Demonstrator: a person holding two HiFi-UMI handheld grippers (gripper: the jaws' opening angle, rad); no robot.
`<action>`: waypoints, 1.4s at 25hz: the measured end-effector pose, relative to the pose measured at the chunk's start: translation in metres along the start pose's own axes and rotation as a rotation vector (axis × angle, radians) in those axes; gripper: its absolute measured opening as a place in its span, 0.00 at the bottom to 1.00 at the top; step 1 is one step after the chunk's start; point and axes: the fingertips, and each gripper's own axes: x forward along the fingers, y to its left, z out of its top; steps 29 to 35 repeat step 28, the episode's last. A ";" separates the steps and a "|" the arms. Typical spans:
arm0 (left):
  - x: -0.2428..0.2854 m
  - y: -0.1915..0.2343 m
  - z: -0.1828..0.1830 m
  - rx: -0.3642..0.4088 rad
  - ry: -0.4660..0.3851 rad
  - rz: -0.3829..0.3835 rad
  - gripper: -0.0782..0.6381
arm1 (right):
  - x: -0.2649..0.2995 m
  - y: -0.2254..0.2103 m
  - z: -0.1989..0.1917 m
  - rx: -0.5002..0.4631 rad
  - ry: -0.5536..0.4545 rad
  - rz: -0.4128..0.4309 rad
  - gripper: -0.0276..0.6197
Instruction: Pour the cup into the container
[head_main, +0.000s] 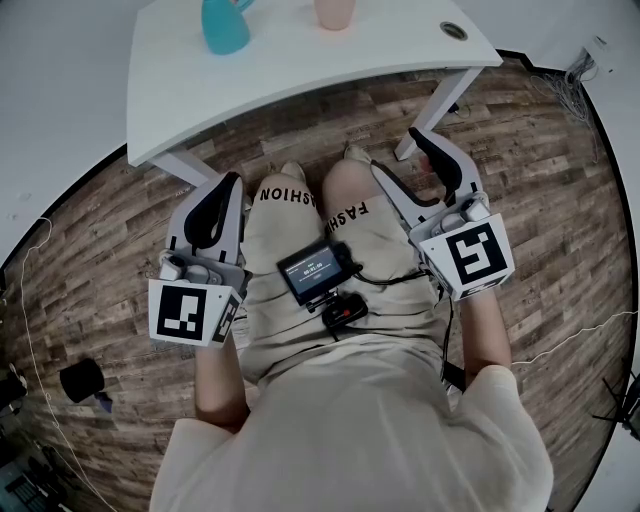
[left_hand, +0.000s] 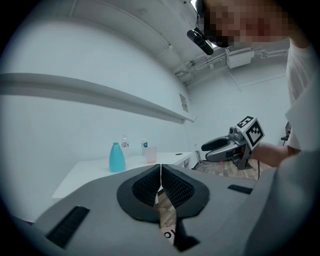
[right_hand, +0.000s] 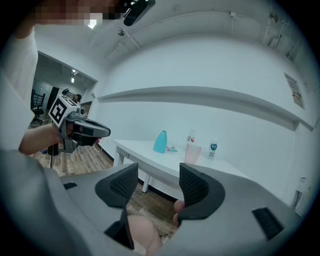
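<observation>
While both hang short of the table edge (head_main: 300, 85), left gripper (head_main: 228, 182) jaws together, right gripper (head_main: 424, 140) jaws apart

Parted, empty right tool (right_hand: 158, 181) faces the white table (right_hand: 140, 149)

White surface (head_main: 300, 70) is standing on the wood-plank floor (head_main: 110, 250), with a cable grommet (head_main: 453, 30) sitting near its right corner. A small labelled bottle (right_hand: 213, 150) and a clear bottle (right_hand: 190, 135) are standing at the back of it, by the wall. A long wall shelf (right_hand: 200, 95) is running above. A small screen unit (head_main: 318, 270) is hanging in front of you, screen glowing, with a black clip (head_main: 343, 313) just under it. A thin cable (head_main: 30, 330) is trailing across the floor on your left, and a black object (head_main: 82, 380) is sitting near it; can't tell what it is.
</observation>
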 end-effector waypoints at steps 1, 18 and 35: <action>0.000 0.000 0.000 0.000 0.000 0.000 0.13 | 0.000 0.000 0.000 -0.003 0.000 0.001 0.45; -0.001 0.002 0.002 -0.001 -0.004 0.001 0.13 | -0.005 0.009 0.013 -0.058 -0.047 -0.008 0.21; -0.001 0.000 0.000 -0.002 0.002 0.000 0.13 | -0.009 0.002 0.015 -0.052 -0.065 -0.036 0.21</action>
